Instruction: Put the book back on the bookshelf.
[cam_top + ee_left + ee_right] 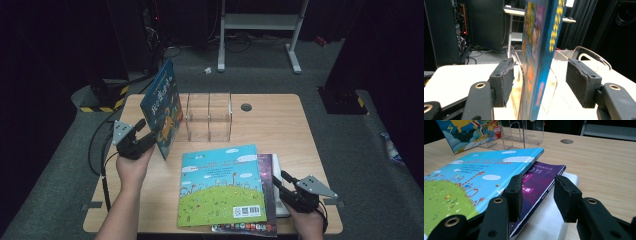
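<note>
On the wooden worktop (280, 125), the left tool (141, 131) sits at the lower edge of a blue picture book (162, 107) that stands upright and tilted, just to the left of a clear acrylic book rack (209, 116). In the left gripper view this book (536, 50) rises edge-on between the two black pads (502, 80), with a gap of daylight on each side, so the jaws stand apart from it and grip nothing; the book seems to lean against the rack's clear dividers (550, 85) just behind it. Nearer the front edge of the worktop lies a stack: a sky-blue and green book (220, 185) flat on top, a dark purple book (268, 180) under it and jutting out to the right, and a white object (280, 190) at the bottom. The right tool (287, 187) rests at the right side of this stack. In the right gripper view its jaws stand partly open and hold nothing: one pad (515, 195) is close over the purple book (541, 182), beside the corner of the sky-blue book (486, 175), while the other pad hangs above the white object (549, 220), short of touching it as far as can be seen.
</note>
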Tool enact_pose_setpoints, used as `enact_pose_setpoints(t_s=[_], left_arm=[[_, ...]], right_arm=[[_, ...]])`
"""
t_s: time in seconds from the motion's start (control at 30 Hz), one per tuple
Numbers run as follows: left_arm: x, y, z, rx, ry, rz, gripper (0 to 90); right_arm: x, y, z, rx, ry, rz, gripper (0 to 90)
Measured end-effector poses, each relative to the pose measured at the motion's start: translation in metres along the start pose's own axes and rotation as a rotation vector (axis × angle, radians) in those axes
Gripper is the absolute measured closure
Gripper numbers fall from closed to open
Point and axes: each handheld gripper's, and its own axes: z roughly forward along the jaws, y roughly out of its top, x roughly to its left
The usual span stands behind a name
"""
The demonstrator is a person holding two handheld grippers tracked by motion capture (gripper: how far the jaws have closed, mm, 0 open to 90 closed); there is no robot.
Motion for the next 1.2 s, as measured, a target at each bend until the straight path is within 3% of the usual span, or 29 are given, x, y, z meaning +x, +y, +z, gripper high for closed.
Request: enact_pose_setpoints(t_s=[0.33,0.63,0.87,1.2], left_arm=[[-0.003,-0.024,-0.009,0.041,-0.041,-0.022,36.0],[-0.008,-0.056,-0.016,0.121,-0.076,-0.024,34.8],[-0.013,-0.079,-0.021,0.191,-0.096,-0.023,33.9],[-0.024,-0.113,-0.032,0.337,-0.140,-0.031,34.7]], right_arm=[[0.001,0.000,0.001,0.002,0.002,0.001,58.5],[0.002,0.000,0.001,0.003,0.005,-0.005,58.3],[0.003,0.000,0.001,0.004,0.008,-0.006,58.1],[0.004,0.000,0.001,0.006,0.009,-0.008,57.7]])
